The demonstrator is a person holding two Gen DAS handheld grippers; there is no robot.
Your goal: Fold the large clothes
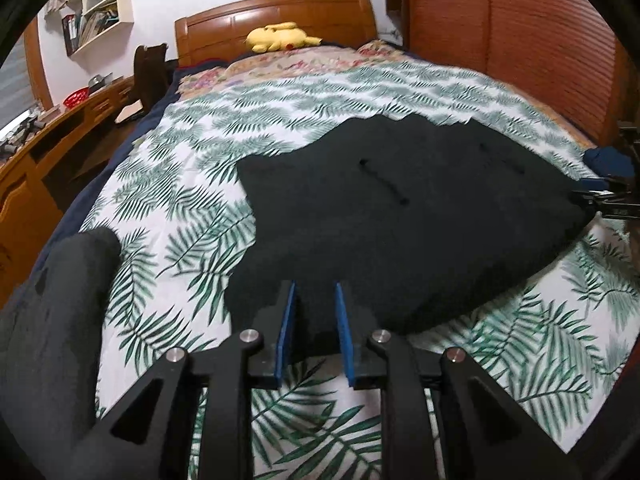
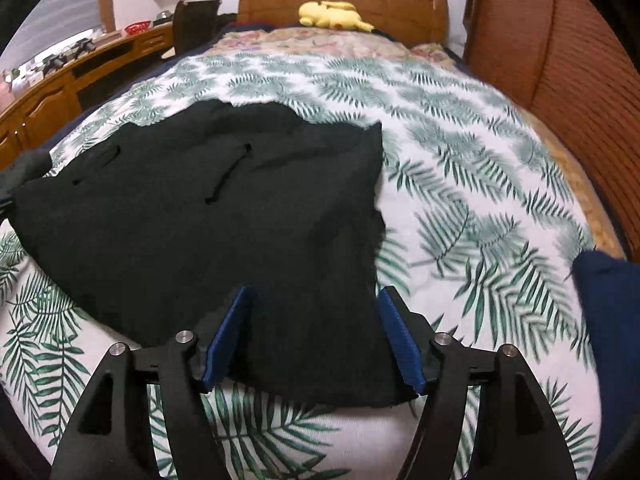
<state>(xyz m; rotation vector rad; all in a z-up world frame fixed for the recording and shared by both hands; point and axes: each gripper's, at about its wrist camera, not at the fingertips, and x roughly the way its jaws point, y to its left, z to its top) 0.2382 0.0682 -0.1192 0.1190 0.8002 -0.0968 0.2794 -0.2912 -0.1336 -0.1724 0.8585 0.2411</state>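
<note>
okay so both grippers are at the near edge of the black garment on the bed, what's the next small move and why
Probably close the right gripper first: its jaws stand wide apart around the near corner of the black garment. The left gripper already looks narrowed on the other corner, though I can't confirm a firm pinch.

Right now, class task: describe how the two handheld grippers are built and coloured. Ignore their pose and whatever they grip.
The left gripper and the right gripper look alike: matte black plastic frames with triangular cut-outs in the linkage arms, round silver pivot bolts, and flat blue ribbed pads lining the jaws. No cables, sleeves or readable markings show on either gripper.
</note>
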